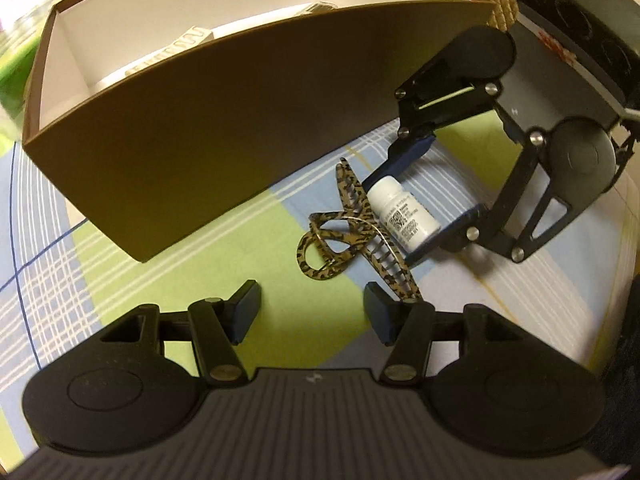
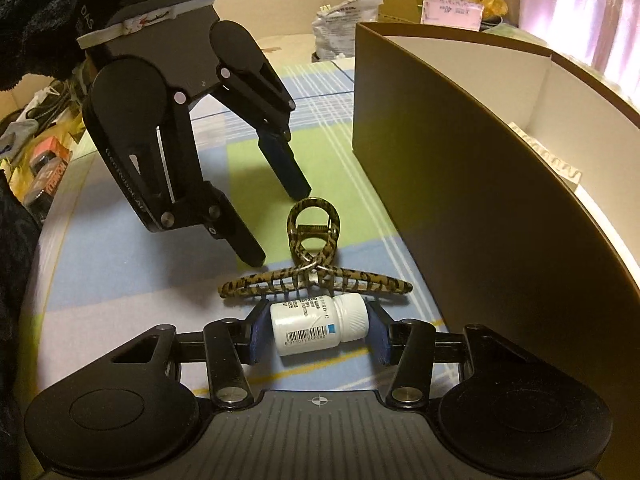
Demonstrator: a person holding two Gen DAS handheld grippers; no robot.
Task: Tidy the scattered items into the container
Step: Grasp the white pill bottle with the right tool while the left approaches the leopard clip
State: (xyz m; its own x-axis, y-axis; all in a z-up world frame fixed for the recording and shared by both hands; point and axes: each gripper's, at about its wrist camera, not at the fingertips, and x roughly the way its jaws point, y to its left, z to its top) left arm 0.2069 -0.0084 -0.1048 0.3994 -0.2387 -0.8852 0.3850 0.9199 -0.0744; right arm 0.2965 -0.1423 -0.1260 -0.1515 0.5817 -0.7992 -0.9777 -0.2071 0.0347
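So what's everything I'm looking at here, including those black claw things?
Box: one, brown outside, white inside, on the cloth, right of the items in the right wrist view.
Pill bottle: one, white, lying on its side between the right claw's pads.
Hair clip: one, leopard-patterned, on the cloth, just beyond the bottle.
Cloth: one, green, blue and white check, under everything.
Background clutter: several bags and cartons, far behind.
Left gripper: one, black, open, nothing between its pads.
Right gripper: one, black, closed on the bottle.

Box [image 1: 240, 128] interior mostly hidden
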